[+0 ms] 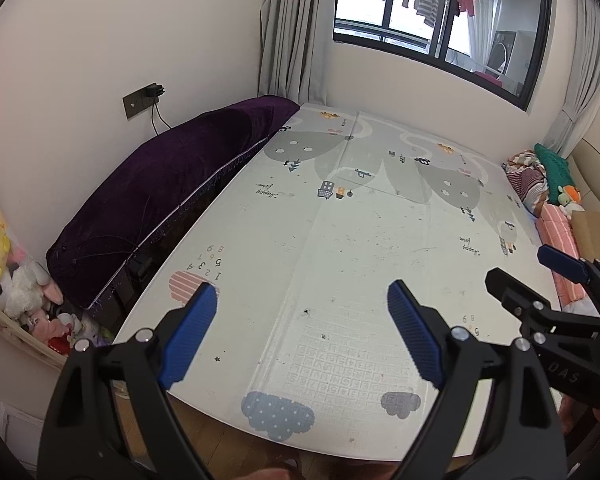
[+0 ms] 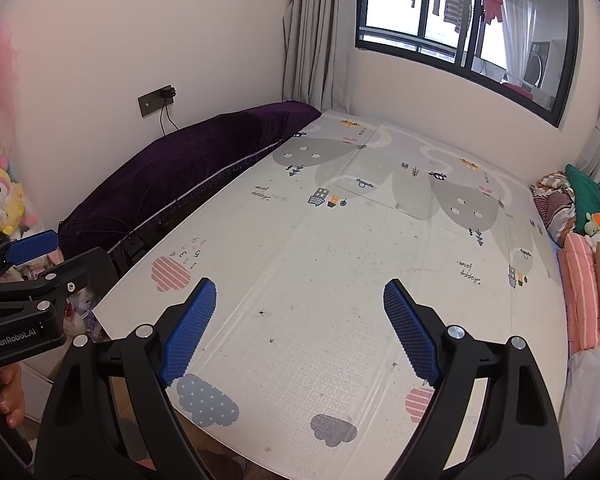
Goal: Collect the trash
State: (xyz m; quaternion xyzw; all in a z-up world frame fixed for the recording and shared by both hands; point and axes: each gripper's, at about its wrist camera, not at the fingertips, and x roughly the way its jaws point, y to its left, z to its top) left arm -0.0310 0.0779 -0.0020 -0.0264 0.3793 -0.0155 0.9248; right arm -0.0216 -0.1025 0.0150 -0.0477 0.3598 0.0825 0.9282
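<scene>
My left gripper (image 1: 302, 300) is open and empty, held above the near end of a pale patterned play mat (image 1: 360, 240) that covers a bed. My right gripper (image 2: 300, 300) is open and empty too, held above the same mat (image 2: 360, 248). The right gripper also shows at the right edge of the left wrist view (image 1: 540, 272), and the left gripper at the left edge of the right wrist view (image 2: 44, 256). The mat carries small dark specks and smudges; I see no distinct piece of trash on it.
A long purple velvet cushion (image 1: 172, 184) lies along the left wall. Plush toys (image 1: 12, 280) pile up at the near left. Folded bedding, pink striped pillows (image 1: 560, 240) and a cardboard box (image 1: 596, 232) line the right side. A window (image 1: 440, 16) is beyond.
</scene>
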